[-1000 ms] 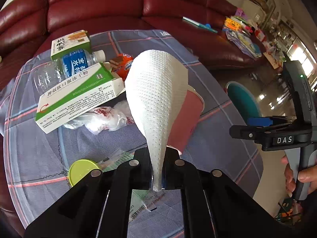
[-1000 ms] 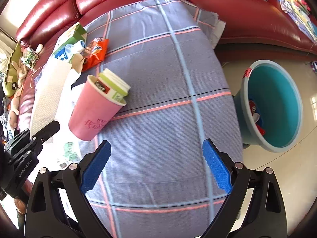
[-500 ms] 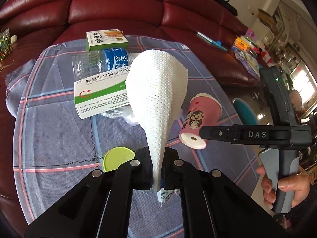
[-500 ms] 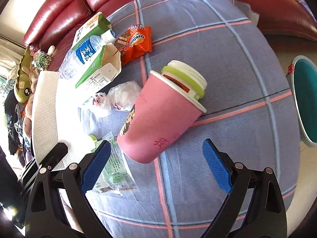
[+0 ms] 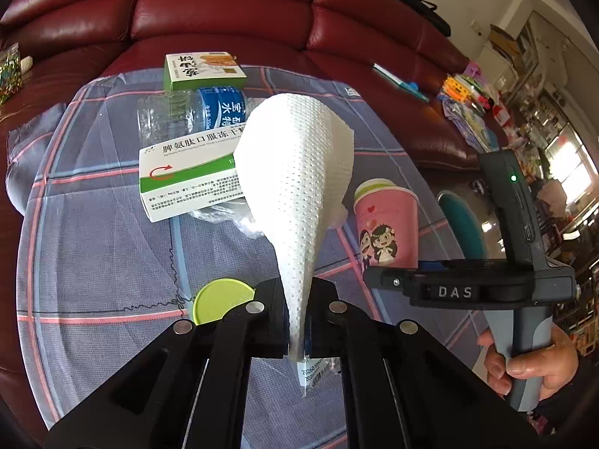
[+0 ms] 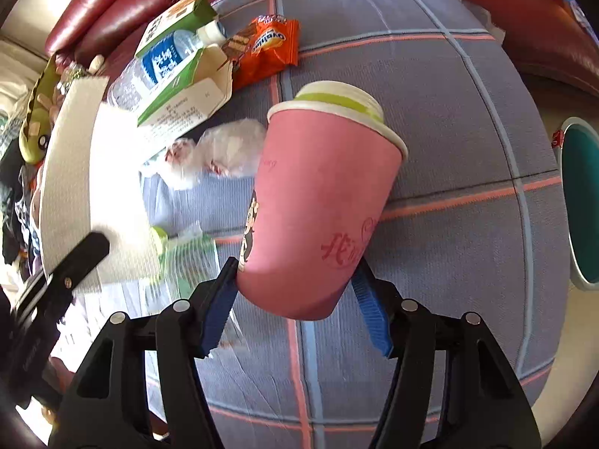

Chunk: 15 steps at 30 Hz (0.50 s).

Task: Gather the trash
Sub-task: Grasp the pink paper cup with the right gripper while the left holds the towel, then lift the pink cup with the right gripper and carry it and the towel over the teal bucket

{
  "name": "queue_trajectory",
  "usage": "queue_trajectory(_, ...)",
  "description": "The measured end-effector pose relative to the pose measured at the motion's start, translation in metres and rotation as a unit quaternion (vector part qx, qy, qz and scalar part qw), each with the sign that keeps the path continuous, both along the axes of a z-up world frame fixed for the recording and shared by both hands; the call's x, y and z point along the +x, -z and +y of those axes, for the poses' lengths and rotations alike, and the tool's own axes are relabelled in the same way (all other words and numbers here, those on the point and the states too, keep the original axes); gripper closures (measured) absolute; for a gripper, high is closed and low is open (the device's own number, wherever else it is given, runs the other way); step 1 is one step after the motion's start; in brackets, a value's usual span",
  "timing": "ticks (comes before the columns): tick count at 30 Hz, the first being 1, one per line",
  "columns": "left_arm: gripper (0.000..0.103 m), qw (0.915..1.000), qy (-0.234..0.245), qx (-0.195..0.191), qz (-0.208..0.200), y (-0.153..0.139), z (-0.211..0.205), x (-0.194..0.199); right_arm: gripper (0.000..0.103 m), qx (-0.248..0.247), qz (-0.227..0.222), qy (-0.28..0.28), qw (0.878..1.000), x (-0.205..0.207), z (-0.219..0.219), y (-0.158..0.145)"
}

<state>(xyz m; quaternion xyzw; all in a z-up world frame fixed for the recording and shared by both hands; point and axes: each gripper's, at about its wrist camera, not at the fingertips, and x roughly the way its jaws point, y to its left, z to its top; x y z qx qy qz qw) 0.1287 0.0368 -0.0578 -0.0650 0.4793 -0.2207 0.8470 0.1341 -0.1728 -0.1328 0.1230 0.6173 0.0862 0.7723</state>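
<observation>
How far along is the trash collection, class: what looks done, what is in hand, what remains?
Done: cannot tell; the teal bin shows only in part.
In hand: the left gripper is shut on a white paper towel; the right gripper has just been closing around the pink cup's base, pads at its sides.
Left: water bottle, medicine box, orange snack packet, green lid.

A home living room: a dark red leather sofa (image 5: 224,11) curves behind a table under a checked cloth (image 5: 93,247), with cluttered shelves (image 5: 539,86) beyond.
</observation>
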Motion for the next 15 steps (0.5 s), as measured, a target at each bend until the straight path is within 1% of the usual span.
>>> queue_trajectory(4,0.098,1.0,0.008,-0.005,-0.001,-0.001,-0.012,-0.003,0.049,-0.031,-0.012,-0.024,0.999,-0.022,-0.015,-0.008)
queue_trajectory(7,0.098,0.9999,0.017,-0.003,-0.003,-0.004,-0.024,-0.009,0.049,-0.035,-0.015,-0.027,0.999,-0.036,-0.032,-0.012)
queue_trajectory(9,0.098,0.9997,0.022,-0.001,-0.005,-0.006,-0.031,-0.013,0.049,-0.031,-0.008,-0.036,0.999,-0.044,-0.04,-0.011)
queue_trajectory(11,0.098,0.9996,0.027,0.0,-0.007,-0.008,-0.038,-0.017,0.049,-0.046,-0.012,-0.038,0.998,-0.054,-0.047,-0.01)
queue_trajectory(13,0.098,0.9995,0.032,0.003,-0.008,-0.01,-0.045,-0.021,0.053,-0.046,-0.015,-0.035,0.998,-0.063,-0.058,-0.011)
queue_trajectory(15,0.098,0.9993,0.035,0.005,-0.009,-0.012,-0.05,-0.024,0.053,-0.052,-0.028,-0.038,0.998,-0.069,-0.064,-0.018)
